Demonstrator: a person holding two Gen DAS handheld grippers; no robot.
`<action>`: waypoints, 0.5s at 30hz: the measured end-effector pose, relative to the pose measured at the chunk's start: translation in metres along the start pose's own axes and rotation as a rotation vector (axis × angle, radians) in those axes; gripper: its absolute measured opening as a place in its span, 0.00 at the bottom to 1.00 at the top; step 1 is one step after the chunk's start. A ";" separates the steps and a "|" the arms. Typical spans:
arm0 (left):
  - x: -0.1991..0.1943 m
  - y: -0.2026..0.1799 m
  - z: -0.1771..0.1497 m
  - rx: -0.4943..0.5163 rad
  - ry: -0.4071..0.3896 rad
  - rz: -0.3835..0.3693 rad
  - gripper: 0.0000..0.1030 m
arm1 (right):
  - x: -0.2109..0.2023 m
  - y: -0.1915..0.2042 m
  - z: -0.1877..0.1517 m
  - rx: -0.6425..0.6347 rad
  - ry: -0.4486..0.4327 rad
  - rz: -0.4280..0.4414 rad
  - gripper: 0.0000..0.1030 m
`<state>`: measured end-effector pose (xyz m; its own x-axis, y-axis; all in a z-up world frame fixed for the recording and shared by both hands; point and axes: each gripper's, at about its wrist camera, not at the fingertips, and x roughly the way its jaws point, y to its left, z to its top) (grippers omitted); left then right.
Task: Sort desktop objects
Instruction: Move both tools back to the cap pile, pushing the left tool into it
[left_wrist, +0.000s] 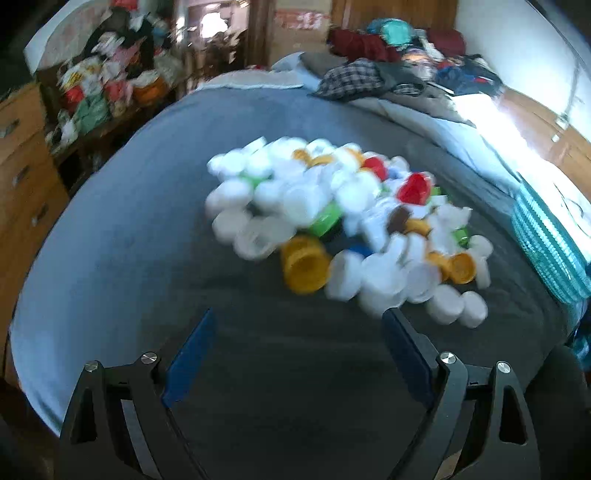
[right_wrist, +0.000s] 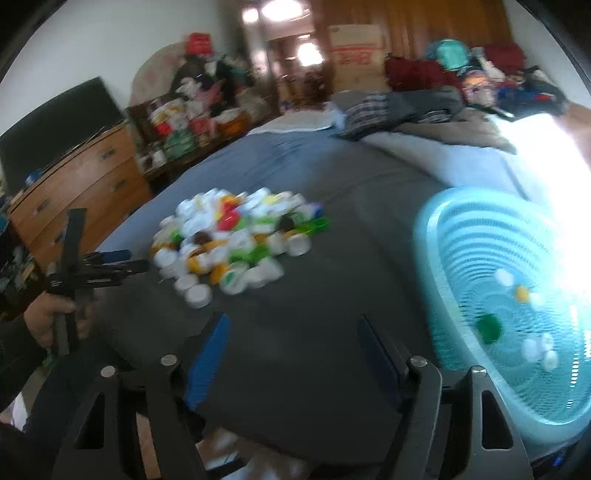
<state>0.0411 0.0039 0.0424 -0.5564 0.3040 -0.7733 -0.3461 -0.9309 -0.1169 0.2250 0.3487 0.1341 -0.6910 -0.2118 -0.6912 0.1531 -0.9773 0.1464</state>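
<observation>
Both frames blurred. Heap of caps (left_wrist: 343, 225) lies on the grey bed (left_wrist: 147, 258), mostly white, some yellow, red, green.

Left gripper (left_wrist: 299, 354): jaws spread, nothing between them; heap at 12 o'clock, near edge just past the fingertips; yellow cap (left_wrist: 304, 269) closest on the centre line.

Right gripper (right_wrist: 293, 350): jaws spread, empty; heap at 11 o'clock, well apart. Basket (right_wrist: 436, 258) at 2–3 o'clock holds a few caps already, one green (right_wrist: 488, 328).

Step, judged: approach for the next pick; sorting barely begun.

Next move calls for choosing one cap at the heap's edge, straddling it without nudging neighbours, then closing.
</observation>
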 end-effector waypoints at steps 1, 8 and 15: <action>0.003 0.005 0.000 -0.019 0.011 -0.002 0.76 | 0.004 0.005 -0.002 -0.005 0.007 0.008 0.74; 0.028 0.013 0.019 0.010 0.051 0.034 0.65 | 0.021 0.026 -0.009 -0.023 0.053 0.037 0.74; 0.046 0.013 0.029 -0.010 0.047 0.028 0.66 | 0.031 0.032 -0.010 -0.019 0.086 0.046 0.72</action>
<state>-0.0103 0.0116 0.0235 -0.5296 0.2686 -0.8046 -0.3236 -0.9408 -0.1011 0.2156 0.3110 0.1107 -0.6201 -0.2546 -0.7421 0.1970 -0.9661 0.1668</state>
